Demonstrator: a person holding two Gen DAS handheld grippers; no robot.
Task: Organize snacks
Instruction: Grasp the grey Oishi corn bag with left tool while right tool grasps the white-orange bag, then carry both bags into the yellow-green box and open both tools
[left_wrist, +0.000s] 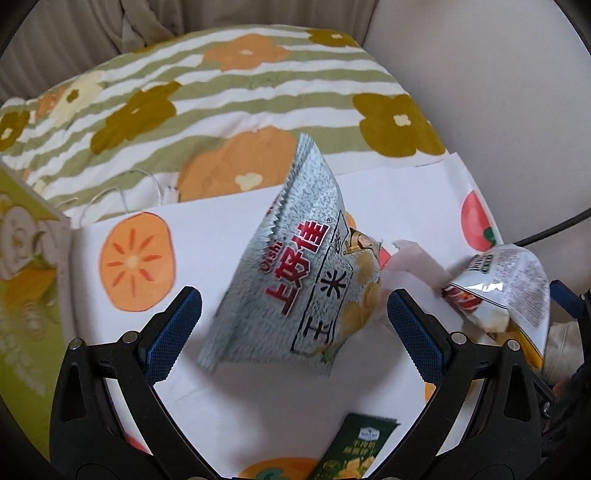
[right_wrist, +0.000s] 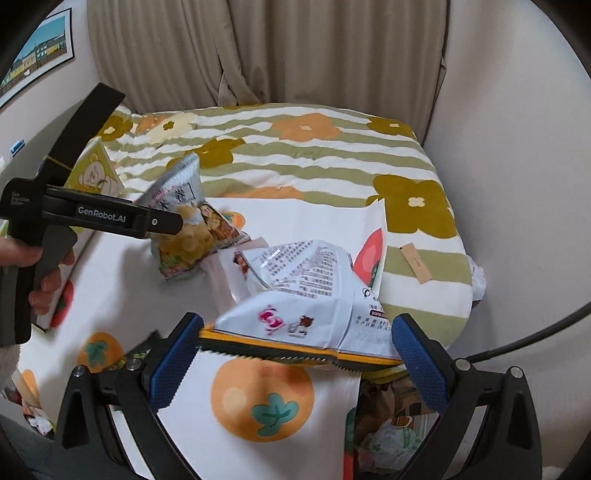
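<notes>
Snack bags between spread grippers
The left gripper (left_wrist: 293, 317) stands spread around a grey Oishi corn-snack bag (left_wrist: 295, 266); the right gripper (right_wrist: 295, 345), spread too, frames a white snack bag (right_wrist: 306, 299) over the fruit-print desk (right_wrist: 110, 266).

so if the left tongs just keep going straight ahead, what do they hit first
Most likely the grey Oishi snack bag, which sits between the open left tongs. Whether they already touch it is unclear. Behind it lies the fruit-print sheet.
</notes>
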